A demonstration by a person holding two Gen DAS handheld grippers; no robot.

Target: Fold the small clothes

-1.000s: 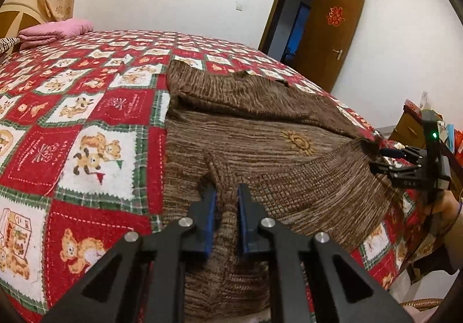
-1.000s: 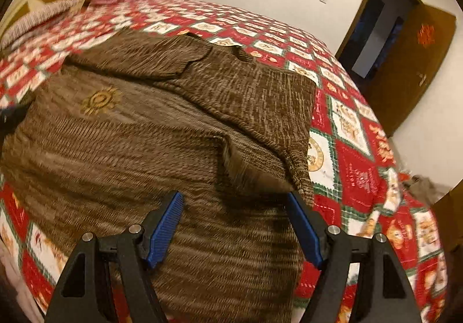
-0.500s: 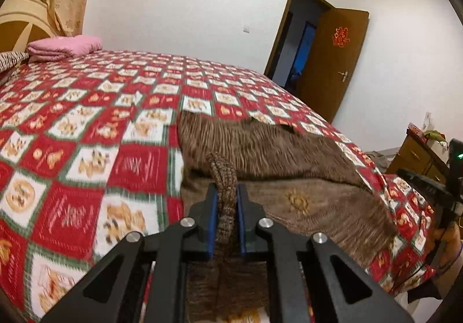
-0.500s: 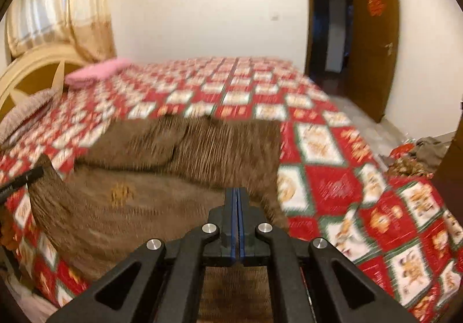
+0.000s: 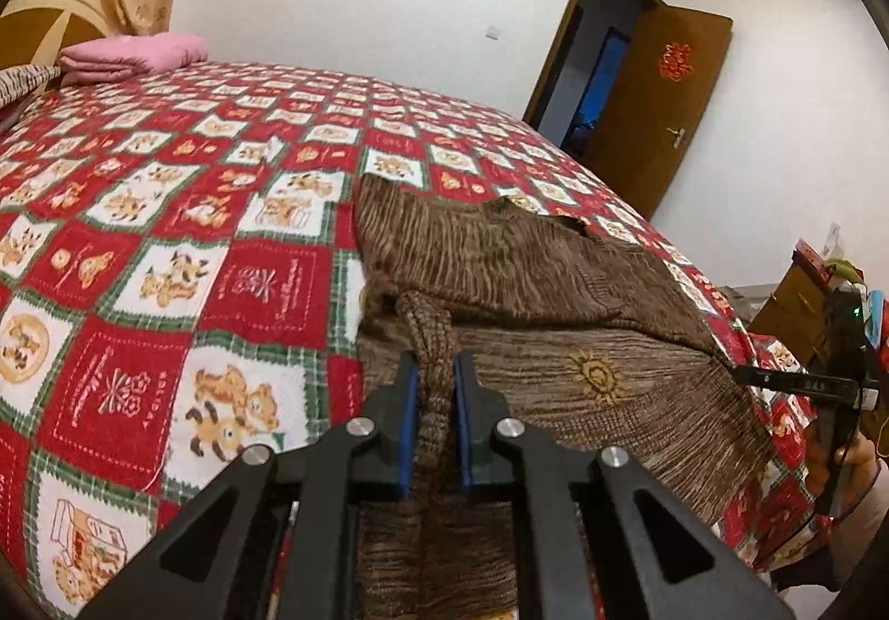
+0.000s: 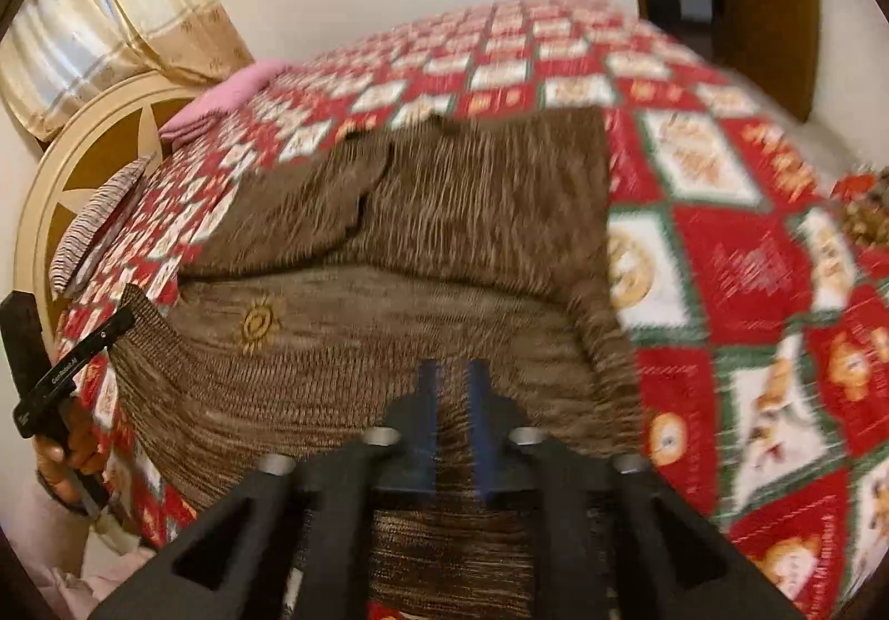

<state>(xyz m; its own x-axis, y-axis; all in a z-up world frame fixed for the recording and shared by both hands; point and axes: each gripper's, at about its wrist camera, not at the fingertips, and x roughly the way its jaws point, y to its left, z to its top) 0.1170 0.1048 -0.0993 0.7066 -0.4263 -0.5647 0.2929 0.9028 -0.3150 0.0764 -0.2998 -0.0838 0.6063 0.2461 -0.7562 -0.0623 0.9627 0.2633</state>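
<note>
Since a second ago the left gripper [image 5: 432,400] has lifted the brown knitted sweater's [image 5: 555,286] hem, clamped tight; the right gripper's [image 6: 454,409] jaws are opening, knit between them.

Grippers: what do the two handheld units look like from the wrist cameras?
Both the left gripper and right gripper have black angular linkage arms with silver bolts and blue finger pads. Seen side-on, the left unit carries small white lettering.
</note>
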